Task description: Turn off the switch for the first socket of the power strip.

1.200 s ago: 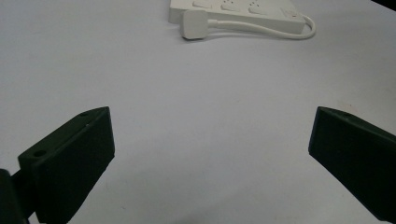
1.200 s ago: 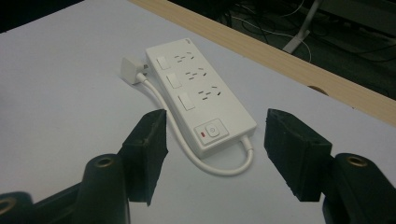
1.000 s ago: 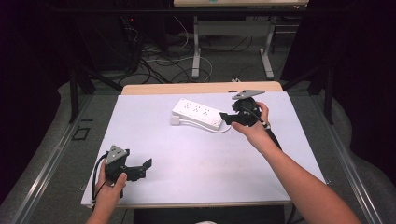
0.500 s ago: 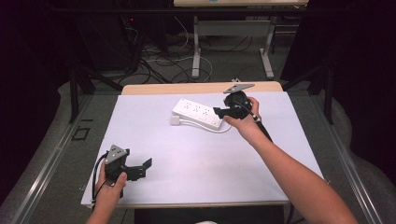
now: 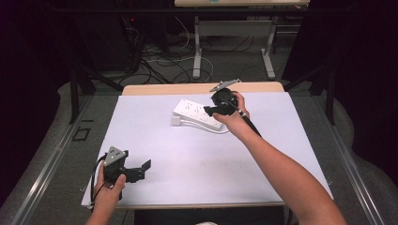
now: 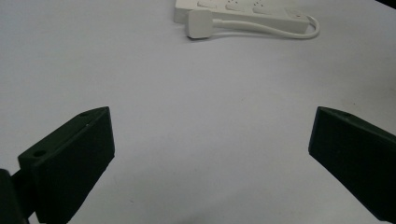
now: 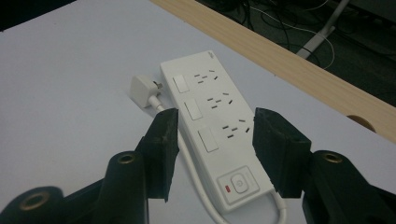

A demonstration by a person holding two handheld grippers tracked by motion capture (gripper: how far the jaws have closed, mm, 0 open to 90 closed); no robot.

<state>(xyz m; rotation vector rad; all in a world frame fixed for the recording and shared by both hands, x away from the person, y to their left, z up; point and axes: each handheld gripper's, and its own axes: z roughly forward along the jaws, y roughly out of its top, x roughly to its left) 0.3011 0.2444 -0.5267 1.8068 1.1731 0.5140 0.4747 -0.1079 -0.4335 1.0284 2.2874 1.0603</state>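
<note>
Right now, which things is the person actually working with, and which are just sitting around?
Working with:
- power strip, between the open jaws of the right hand-held gripper
- its plug and cord

Just sitting around:
- left hand-held gripper, open, resting near the table's front edge
- table
- cables on the floor behind
</note>
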